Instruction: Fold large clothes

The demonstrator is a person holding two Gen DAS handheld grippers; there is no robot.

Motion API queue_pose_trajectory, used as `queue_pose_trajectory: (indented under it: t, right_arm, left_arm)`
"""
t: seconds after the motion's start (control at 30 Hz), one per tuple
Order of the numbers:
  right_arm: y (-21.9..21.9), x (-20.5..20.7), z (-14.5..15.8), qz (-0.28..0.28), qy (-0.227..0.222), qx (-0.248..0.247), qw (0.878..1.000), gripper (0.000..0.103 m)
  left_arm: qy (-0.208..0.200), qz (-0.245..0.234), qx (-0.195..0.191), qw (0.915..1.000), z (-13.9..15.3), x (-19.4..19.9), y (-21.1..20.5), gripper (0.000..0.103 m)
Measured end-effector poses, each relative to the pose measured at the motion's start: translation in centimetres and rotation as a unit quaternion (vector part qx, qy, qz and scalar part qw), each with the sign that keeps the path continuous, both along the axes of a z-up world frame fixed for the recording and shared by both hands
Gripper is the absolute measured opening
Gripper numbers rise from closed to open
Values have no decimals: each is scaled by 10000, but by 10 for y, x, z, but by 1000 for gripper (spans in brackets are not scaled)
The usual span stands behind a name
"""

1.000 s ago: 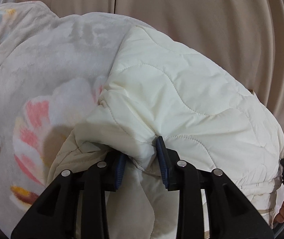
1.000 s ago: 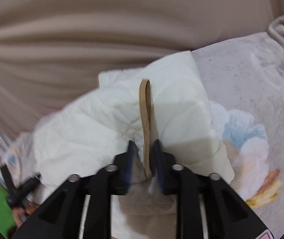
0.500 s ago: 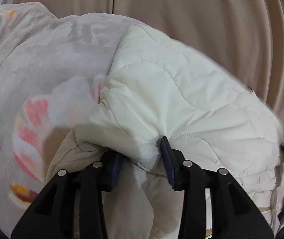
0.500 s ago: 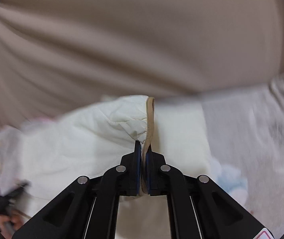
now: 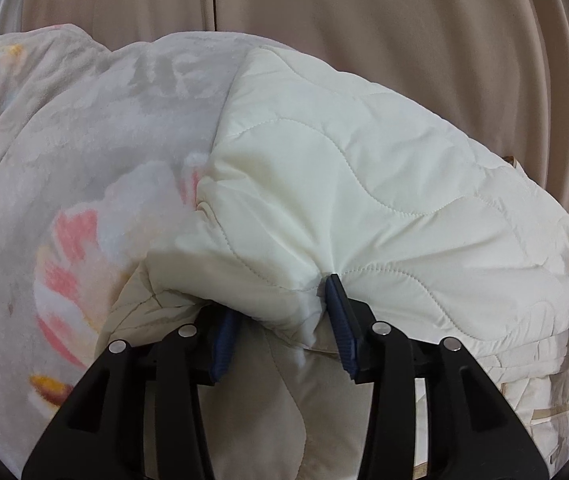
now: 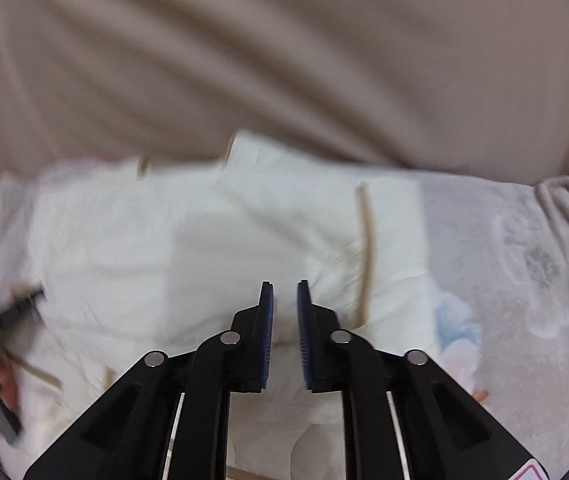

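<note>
In the left wrist view, the left hand-held gripper [image 5: 280,316] sits at the bottom centre of the frame with a thick bunched fold of the cream quilted jacket [image 5: 364,200] between its blue pads [image 5: 340,332]. The right pad presses into the fabric, which puckers and radiates creases from that spot; the left pad is partly hidden under the overhanging fold. The jaws stand fairly wide around the wad, clamped on it. The jacket fills the centre and right of the frame, its wavy stitching lines clear, and it lies on a pale grey plush blanket [image 5: 84,140] printed with pink and white flowers, which takes up the left side. Beige curtain folds [image 5: 404,40] run across the top.

In the right wrist view, which is blurred by motion, the right hand-held gripper [image 6: 285,320] is at the lower centre with its jaws parted by a narrow gap and nothing between the pads [image 6: 267,332]; jacket fabric shows through the gap, below the pads. The jacket [image 6: 204,248] spreads over the middle and left of the frame, with a tan strip of trim [image 6: 365,256] running vertically just right of the pads. The blanket [image 6: 524,280] lies to the right, and the curtain [image 6: 284,60] fills the upper half. At the far left edge, the other gripper and the person's fingers appear, too smeared to read.
</note>
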State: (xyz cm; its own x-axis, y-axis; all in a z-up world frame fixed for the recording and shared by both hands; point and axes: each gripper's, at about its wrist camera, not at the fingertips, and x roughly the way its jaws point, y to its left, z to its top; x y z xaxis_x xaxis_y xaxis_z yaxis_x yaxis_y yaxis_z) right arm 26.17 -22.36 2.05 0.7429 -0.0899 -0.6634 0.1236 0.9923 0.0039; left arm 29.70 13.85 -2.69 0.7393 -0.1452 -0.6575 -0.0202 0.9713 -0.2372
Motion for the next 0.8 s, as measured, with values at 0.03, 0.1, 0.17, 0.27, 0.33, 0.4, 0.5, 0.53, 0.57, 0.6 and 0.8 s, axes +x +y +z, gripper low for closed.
queue_pose_trajectory:
  t: [0.03,0.1,0.17,0.27,0.33,0.4,0.5,0.53,0.57,0.6,0.8]
  right_arm:
    - [-1,6,-13,-68,219,-98,9997,4]
    - [-8,11,-30,-109,301,-133,9994,3]
    - [-18,4,-33,-201,246,-6,9995,3]
    - [-34,-14,-28,-505,361,-132,9980,4]
    - [-47,-41,-24,-698,371,-385,9961,7]
    - [-57,-81,-18,-708,311,-452,9960,16]
    - [-72,-150,-14,-627,301,-353,9970,34]
    - [-76,-171,-14,-599,321,-296,9973,41]
    - [-80,-192,-16,-582,361,-224,9974,44]
    - [-81,-217,-19,-550,413,-114,9976,48]
    - [-89,-317,-47,-599,668,949,9914,57]
  left_arm:
    - [5,-2,-5,10000,0,0,1,43]
    - [16,-17,47,10000,1,0,3,46]
    - [28,-45,115,9999,1,-2,5,50]
    - [118,-109,149,9998,4,-10,12,52]
    - [209,-135,163,9996,8,-24,21,56]
    - [411,-125,93,9990,12,-43,33,67]
    - [683,-319,-172,9970,18,-79,55,74]
    - [760,-349,-163,9964,19,-90,59,80]
    - [822,-372,-144,9958,21,-104,65,84]
    - [873,-394,-130,9953,22,-120,72,87]
    - [1235,-364,-374,9910,6,-191,96,92]
